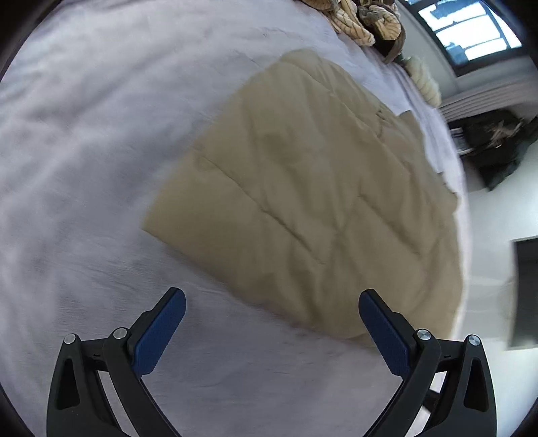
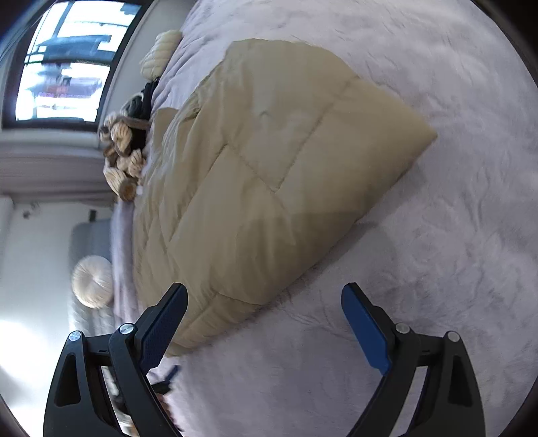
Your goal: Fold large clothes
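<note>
Your left hand-held gripper is spread wide with nothing between its blue pads, hanging above the pale lilac bed cover just short of the near edge of the tan quilted garment. Your right hand-held gripper is likewise released and holding nothing; its left finger overlaps the garment's near corner in view, its right finger sits over bare bed cover (contact with the fabric can't be judged from here). The tan piece lies flat on the bed, folded into a rough rectangle with stitched quilt lines and creases showing, one corner pointing out onto the cover in the right wrist view. Past it, near the far edge of the bed, sits a heap of cream-and-brown knit items (blurry, can't tell what they are). A round cream cushion rests off the bed's edge, and a bright window is behind.
</note>
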Motion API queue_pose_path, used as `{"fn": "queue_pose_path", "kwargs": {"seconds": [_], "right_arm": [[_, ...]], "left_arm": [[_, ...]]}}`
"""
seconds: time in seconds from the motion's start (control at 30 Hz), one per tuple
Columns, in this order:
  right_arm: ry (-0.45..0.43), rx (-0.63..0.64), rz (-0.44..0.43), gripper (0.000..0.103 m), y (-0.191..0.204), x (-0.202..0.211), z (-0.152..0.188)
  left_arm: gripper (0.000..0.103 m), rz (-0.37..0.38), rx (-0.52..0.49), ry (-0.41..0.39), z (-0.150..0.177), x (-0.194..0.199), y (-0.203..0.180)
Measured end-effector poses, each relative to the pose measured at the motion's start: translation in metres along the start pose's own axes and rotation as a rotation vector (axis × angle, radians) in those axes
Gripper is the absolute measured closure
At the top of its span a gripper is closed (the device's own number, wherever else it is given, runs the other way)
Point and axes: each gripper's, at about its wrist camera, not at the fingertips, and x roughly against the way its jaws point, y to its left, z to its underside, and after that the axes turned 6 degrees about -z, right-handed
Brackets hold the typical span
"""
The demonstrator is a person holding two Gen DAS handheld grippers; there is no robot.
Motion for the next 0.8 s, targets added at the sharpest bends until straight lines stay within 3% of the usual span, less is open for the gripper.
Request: {"fn": "queue_pose_path", "kwargs": {"seconds": [0.13,0.53,0.67,0.73,0.8], "right_arm": [[0.000,-0.048,-0.043,0.009,-0.009,-0.007,-0.005],[-0.002,-0.150,-0.230,0.008,-0.021,-0.062,-0.038],[-0.020,-0.168,-0.244,0.008,-0.022,-0.070,-0.043],[-0.017,-0.179,-0.244,0.008,-0.021,-0.071,-0.042],[-0.019,-0.191,-0.237,0.010,-0.021,-0.070,-0.041]], "left_arm": [[0.000,0.085,0.023,0.033,-0.001,-0.019,0.001],[0.000,0.100,0.071,-0.041,-0.039,-0.054,-0.005],[0.001,0.093,0.098,-0.053,-0.047,-0.057,-0.004],[0.021,0.089,0.101,-0.070,-0.047,-0.054,-0.004],[0.059,0.136,0.096,-0.066,-0.049,-0.053,-0.006]]}}
